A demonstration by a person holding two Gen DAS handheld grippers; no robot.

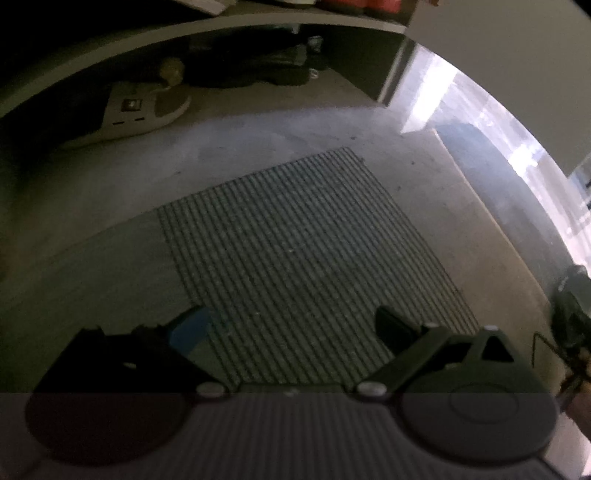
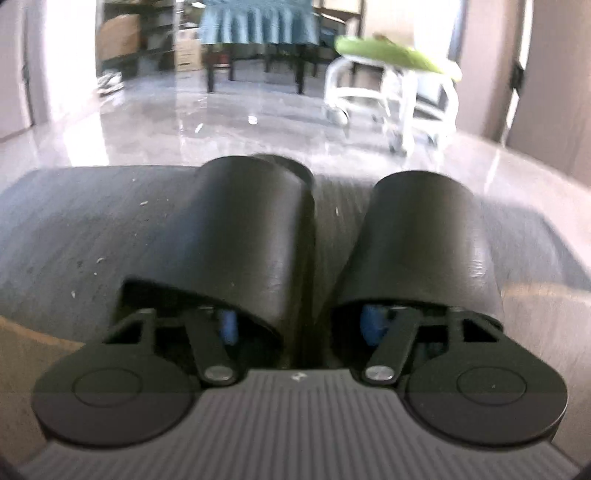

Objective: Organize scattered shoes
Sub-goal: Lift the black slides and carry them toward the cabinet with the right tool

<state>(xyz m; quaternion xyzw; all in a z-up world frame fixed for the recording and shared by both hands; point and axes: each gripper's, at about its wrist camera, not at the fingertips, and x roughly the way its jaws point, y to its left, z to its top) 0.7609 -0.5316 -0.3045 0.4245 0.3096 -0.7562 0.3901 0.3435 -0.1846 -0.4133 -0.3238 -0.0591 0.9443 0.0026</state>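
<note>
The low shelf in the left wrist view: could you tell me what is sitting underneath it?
Under the low shelf, a light-coloured shoe lies on the floor, with a dark shoe farther back. The deep shadow beyond them hides whatever else may be there.

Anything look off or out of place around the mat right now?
Yes: two black slippers sit side by side on the grey mat rather than under the shelf where a pale shoe lies. White crumbs dot the mat.

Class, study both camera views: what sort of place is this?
Probably a home entryway: a ribbed doormat, shoes under a low shelf, and a room beyond with a stool.
</note>
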